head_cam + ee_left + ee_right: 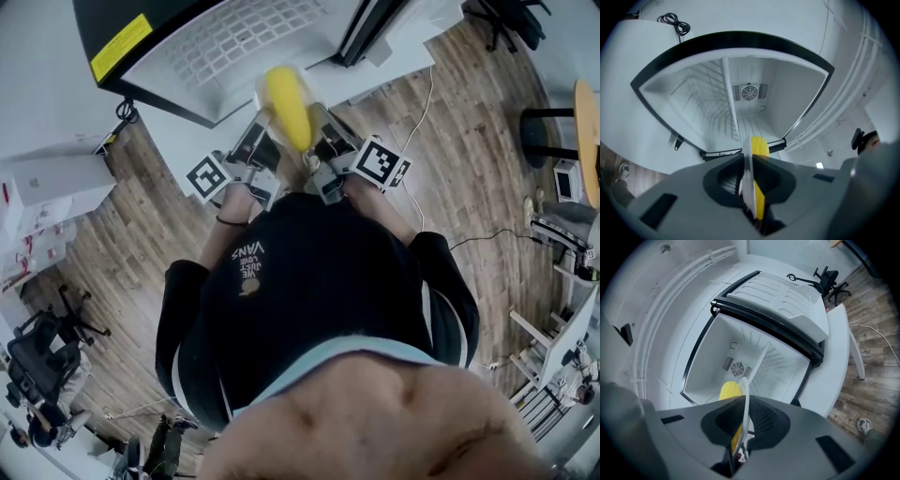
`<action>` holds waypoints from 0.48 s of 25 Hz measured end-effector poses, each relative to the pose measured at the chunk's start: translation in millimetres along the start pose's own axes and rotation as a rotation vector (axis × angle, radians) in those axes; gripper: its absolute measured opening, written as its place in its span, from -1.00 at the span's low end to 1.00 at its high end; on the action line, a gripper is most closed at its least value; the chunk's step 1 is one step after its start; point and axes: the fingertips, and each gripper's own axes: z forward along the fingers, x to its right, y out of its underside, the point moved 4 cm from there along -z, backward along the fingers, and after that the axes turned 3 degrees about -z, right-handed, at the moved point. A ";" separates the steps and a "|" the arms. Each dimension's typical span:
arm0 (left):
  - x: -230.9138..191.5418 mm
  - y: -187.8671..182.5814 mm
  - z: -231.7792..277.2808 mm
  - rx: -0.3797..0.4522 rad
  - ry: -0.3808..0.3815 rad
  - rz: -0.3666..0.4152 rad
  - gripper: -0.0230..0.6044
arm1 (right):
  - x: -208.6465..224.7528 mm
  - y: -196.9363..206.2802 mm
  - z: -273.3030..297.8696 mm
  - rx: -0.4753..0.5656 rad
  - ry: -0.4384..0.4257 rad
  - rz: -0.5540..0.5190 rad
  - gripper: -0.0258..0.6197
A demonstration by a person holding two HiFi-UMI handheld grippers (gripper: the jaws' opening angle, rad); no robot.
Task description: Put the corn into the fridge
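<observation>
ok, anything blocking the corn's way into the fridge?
Nothing visible. The fridge has its door wide open, and the corn is right in front of the opening. Inside, only a shelf divides the cavity; the space on either side of it looks bare.

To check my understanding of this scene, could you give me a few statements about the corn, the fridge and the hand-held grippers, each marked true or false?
1. The fridge stands open. True.
2. The corn lies inside the fridge. False: it is held in front of the opening, between the left hand-held gripper and the right hand-held gripper.
3. A round fan grille shows on the fridge's back wall. True.
4. The right hand-held gripper's jaws stand wide apart. False: they are together.
5. The floor is grey tile. False: it is wood planks.
</observation>
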 end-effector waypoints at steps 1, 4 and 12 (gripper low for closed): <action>-0.2 -1.8 2.0 0.005 0.000 -0.001 -0.78 | 0.5 -2.0 2.7 -0.005 -0.003 0.000 -0.84; -1.5 -8.3 8.6 0.017 -0.001 0.005 -0.78 | 2.5 -8.0 11.4 -0.017 -0.009 0.000 -0.84; -2.6 -21.2 24.4 0.058 -0.002 0.012 -0.78 | 6.6 -24.8 31.5 -0.048 -0.038 -0.003 -0.84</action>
